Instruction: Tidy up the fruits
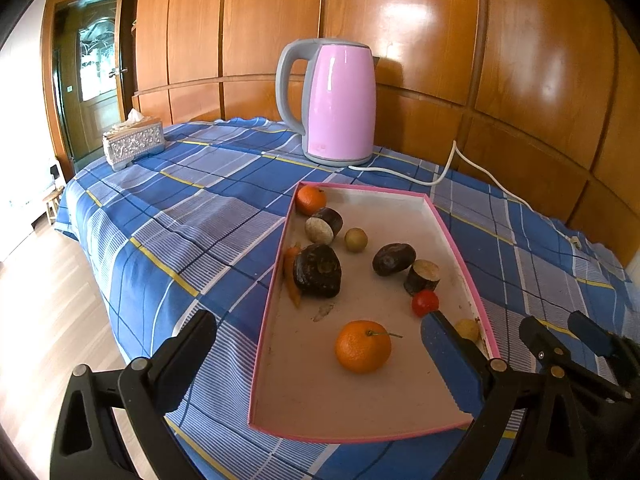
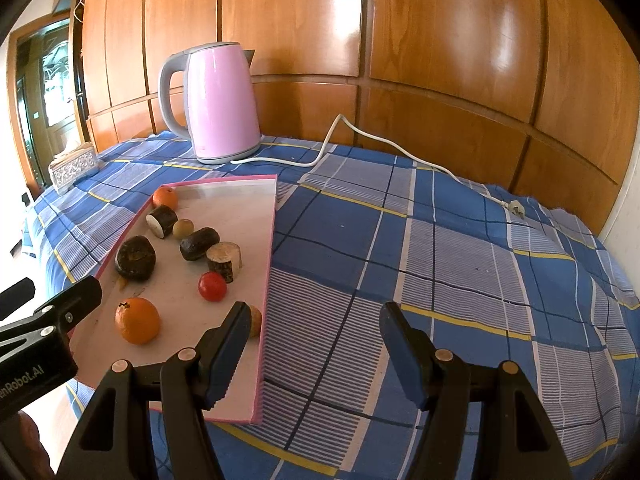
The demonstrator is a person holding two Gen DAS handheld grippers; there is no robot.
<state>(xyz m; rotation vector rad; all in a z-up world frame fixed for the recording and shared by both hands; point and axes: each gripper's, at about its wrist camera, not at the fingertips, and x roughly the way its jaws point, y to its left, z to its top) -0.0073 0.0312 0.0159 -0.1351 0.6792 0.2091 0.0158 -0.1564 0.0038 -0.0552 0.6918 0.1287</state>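
A yellowish fruit (image 2: 256,321) is half hidden behind the right hand-held gripper (image 2: 310,354), whose jaws are spread and empty over the tray's (image 2: 269,264) right rim. The left hand-held gripper (image 1: 320,354) is also spread and empty over the tray's left rim. On the table (image 2: 460,260), the tray holds 2 oranges (image 1: 363,346), 1 red tomato (image 1: 425,303), and 4 dark cut pieces (image 1: 317,271).

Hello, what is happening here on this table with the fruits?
A person holds two grippers over a pink-edged tray of fruit on a blue checked cloth. Both are open and hold nothing. The left gripper frames the near orange; the right gripper straddles the tray's right edge. A second orange lies at the far corner. Nothing is picked up yet.
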